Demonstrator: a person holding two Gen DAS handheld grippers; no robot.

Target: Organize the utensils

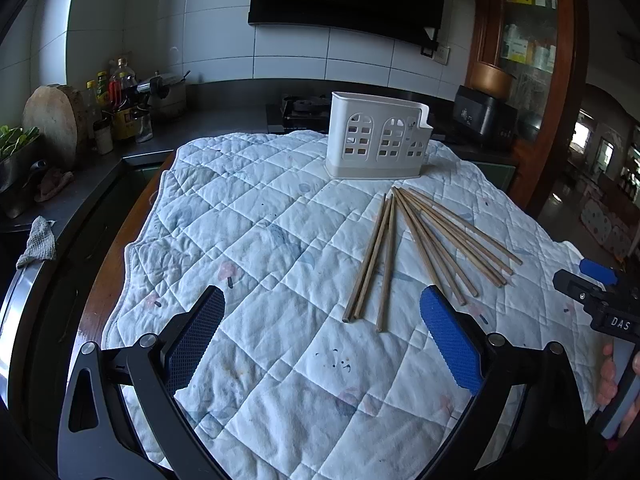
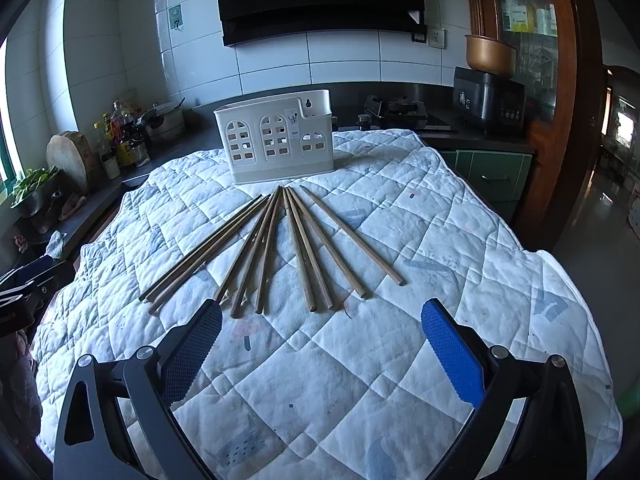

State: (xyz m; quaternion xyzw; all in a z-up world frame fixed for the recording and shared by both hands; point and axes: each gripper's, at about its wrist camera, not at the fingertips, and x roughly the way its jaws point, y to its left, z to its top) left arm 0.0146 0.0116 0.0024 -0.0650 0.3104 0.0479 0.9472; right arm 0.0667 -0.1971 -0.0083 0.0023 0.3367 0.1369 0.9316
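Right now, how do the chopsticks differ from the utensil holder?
The chopsticks lie flat, fanned out on the quilted cloth; the utensil holder stands upright behind their far tips. The chopsticks are thin brown wooden sticks; the holder is a white plastic box with window-shaped cutouts. The chopsticks are many loose pieces; the holder is one. Both rest on the cloth, untouched.

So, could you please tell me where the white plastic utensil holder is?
The white plastic utensil holder stands upright at the quilted cloth's far edge, just beyond the wooden chopsticks' tips.
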